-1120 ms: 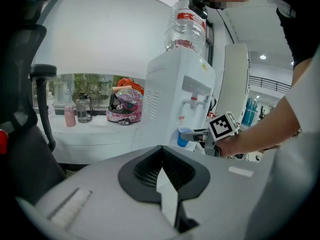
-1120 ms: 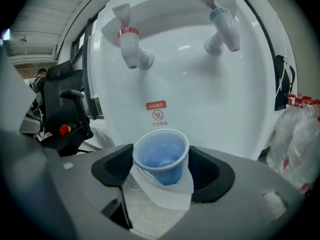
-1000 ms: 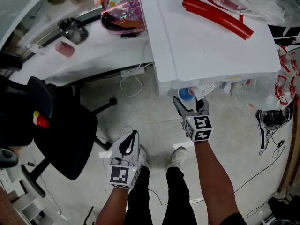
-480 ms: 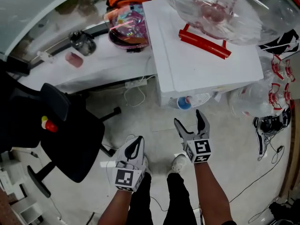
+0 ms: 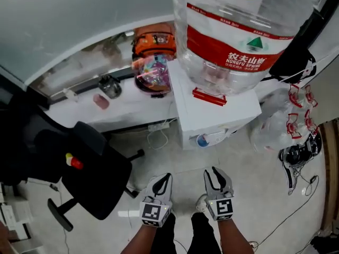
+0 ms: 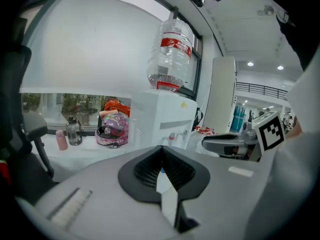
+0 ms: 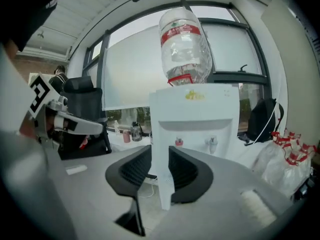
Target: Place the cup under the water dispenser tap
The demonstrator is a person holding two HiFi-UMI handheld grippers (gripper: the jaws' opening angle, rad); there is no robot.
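Note:
A white water dispenser carries a big clear bottle. A small blue cup sits in the recess on its front, below the taps. Both grippers are held back from it, above the person's legs. My left gripper is shut and holds nothing; in the left gripper view its tips meet. The jaws of my right gripper are closing, with a narrow gap and nothing between them. The right gripper view looks straight at the dispenser and its red tap. The jaws hide the cup there.
A black office chair stands at the left. Behind it a white desk carries a colourful helmet, a dark bottle and a pink cup. Plastic bags and a cabled headset lie right of the dispenser.
My right gripper has drawn back from the blue cup at the dispenser, spread wide, then narrowed. Both grippers have risen and pulled away. The head view has lifted, and the bottle now shows.

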